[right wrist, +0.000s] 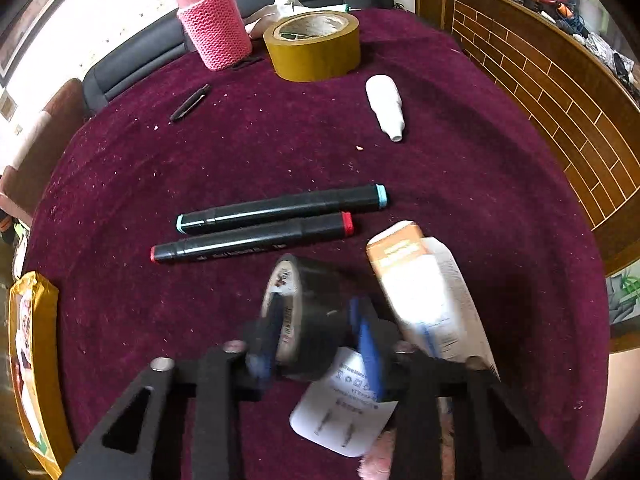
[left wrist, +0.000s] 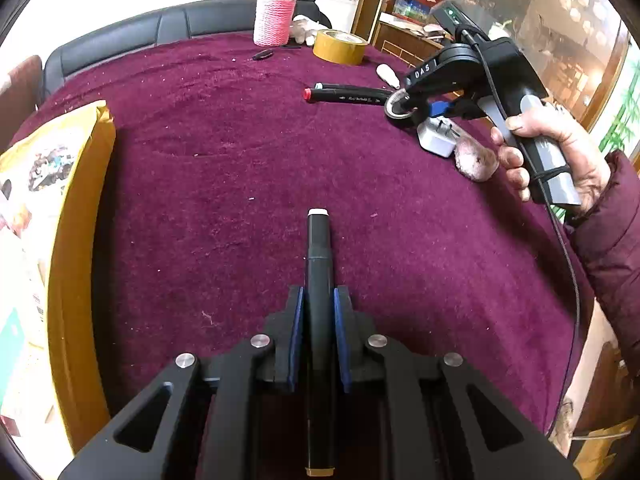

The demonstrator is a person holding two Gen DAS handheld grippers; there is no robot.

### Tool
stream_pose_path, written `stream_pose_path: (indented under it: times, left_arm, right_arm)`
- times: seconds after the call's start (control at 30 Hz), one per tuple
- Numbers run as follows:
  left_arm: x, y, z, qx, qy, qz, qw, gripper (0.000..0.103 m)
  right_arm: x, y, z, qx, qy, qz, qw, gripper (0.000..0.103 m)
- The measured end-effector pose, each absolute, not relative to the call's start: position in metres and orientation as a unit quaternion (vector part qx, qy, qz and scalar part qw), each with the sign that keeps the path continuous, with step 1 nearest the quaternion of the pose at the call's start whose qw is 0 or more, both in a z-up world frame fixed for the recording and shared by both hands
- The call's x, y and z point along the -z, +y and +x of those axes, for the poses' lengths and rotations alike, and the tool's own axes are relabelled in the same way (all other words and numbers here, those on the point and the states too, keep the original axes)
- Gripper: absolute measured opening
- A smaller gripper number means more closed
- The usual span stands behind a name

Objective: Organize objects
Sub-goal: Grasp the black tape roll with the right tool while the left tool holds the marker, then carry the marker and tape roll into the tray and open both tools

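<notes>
My left gripper [left wrist: 319, 300] is shut on a black marker [left wrist: 318, 248] with a white cap end, held above the maroon tablecloth [left wrist: 224, 152]. My right gripper [right wrist: 316, 316] is shut on a black tape roll [right wrist: 308, 300]; it also shows in the left wrist view [left wrist: 416, 108] at the far right, with the roll [left wrist: 398, 110] in its jaws. Two black markers lie side by side ahead of the right gripper, one with teal ends [right wrist: 282, 208] and one with red ends [right wrist: 252, 238]. The red-ended marker also shows in the left wrist view [left wrist: 344, 94].
A pink knitted bottle [right wrist: 214, 26], a yellow tape roll [right wrist: 314, 46], a small white bottle [right wrist: 386, 106] and a dark pen [right wrist: 190, 102] lie at the far side. A white charger [right wrist: 344, 412] and an orange-white box [right wrist: 420, 280] lie under the right gripper. A yellow package [left wrist: 60, 208] lies left.
</notes>
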State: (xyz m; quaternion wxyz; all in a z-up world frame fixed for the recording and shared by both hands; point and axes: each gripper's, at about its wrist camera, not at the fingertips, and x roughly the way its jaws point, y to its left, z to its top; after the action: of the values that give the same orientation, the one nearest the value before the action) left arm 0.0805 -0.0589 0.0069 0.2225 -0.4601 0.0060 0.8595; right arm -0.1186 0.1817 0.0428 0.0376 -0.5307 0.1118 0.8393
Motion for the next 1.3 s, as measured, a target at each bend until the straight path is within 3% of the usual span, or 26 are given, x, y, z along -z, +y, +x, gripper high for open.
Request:
stream_pose_path:
  times: [0.1,0.7,0.93,1.3]
  left_arm:
    - [-0.006,-0.066,0.079,-0.854,-0.021,-0.462,0.237,0.014]
    - [-0.071,-0.109,0.127,-0.896,-0.072,-0.37,0.237,0.014]
    - [-0.091,-0.175,0.149,-0.92,-0.09,-0.344,0.167,0.014]
    - [-0.065,-0.272,0.15,-0.916,-0.118,-0.38,0.049,0.014]
  right_arm:
    - [-0.048,0.18,-0.114,-0.844,0.117,-0.522,0.04,0.02]
    - [-0.113,0.108,-0.032,-0.888,0.091,-0.446,-0.066,0.019]
    - [-0.124,0.044,-0.015,-0.882,0.085,-0.442,-0.136,0.02]
    - [-0.112,-0.079,-0.012,-0.85,0.052,-0.465,-0.243,0.02]
